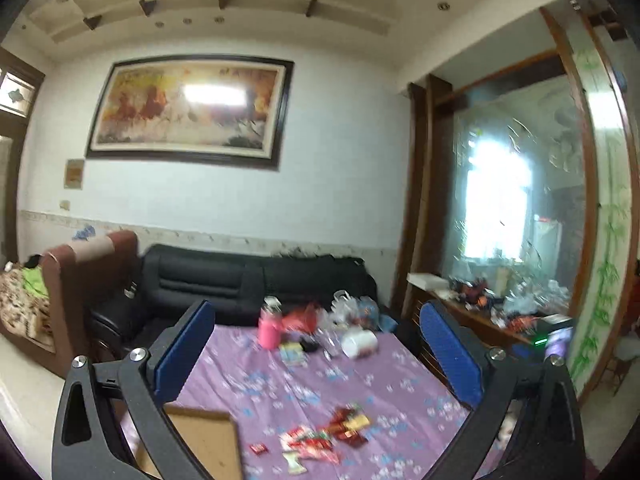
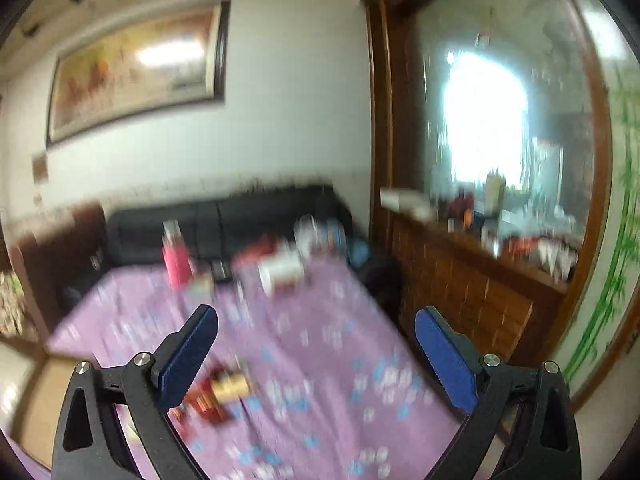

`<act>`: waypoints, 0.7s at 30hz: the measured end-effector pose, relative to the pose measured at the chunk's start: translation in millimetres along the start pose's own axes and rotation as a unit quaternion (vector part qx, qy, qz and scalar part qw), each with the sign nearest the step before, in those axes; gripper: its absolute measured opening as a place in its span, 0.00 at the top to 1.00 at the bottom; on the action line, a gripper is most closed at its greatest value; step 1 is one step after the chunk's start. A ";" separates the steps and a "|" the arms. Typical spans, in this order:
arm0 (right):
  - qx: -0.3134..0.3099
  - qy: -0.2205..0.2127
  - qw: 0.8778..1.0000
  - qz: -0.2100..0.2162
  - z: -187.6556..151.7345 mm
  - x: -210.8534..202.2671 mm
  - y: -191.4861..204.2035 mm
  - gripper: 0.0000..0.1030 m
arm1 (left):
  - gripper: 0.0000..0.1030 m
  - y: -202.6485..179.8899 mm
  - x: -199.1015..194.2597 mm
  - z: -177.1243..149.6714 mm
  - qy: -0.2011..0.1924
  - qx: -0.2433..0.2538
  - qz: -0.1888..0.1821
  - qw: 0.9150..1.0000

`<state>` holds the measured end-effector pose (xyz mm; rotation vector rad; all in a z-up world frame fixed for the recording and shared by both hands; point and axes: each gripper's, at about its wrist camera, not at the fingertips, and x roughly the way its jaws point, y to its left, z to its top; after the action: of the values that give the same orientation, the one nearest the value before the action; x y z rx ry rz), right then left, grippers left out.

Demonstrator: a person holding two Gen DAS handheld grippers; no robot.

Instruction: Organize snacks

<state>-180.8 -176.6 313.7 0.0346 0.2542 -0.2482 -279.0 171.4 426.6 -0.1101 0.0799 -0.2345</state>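
Purple floral cloth (image 1: 280,384) covers the table under both grippers. Left gripper (image 1: 316,344) hovers with fingers wide apart, holding nothing; snacks (image 1: 324,436) lie scattered on the cloth below it, beside a cardboard box (image 1: 204,440). Right gripper (image 2: 316,352) is likewise spread and empty, the blurred snacks (image 2: 218,396) near its left finger. A pink bottle (image 1: 269,328) and white jar (image 1: 360,343) stand farther back, before a black sofa (image 1: 224,280).

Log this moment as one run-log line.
left gripper: open, empty | right gripper: open, empty | snacks: loose on table | box: beside them
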 end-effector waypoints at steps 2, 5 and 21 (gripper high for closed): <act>-0.008 -0.030 0.999 -0.006 48.7 -24.0 -0.8 0.02 | 0.00 6.6 -10.9 37.0 -0.015 0.004 0.022 1.000; -0.029 -0.050 0.998 -0.017 105.6 -54.5 1.9 0.01 | 0.00 16.0 -29.0 81.4 -0.037 0.020 0.071 0.997; 0.027 0.113 0.985 0.127 -37.9 61.6 37.4 0.01 | 0.00 11.8 71.3 -99.9 0.069 0.011 -0.002 0.998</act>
<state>-123.0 -152.6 261.6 0.1492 0.4640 0.0046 -216.3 156.1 321.5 -0.0728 0.2141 -0.2470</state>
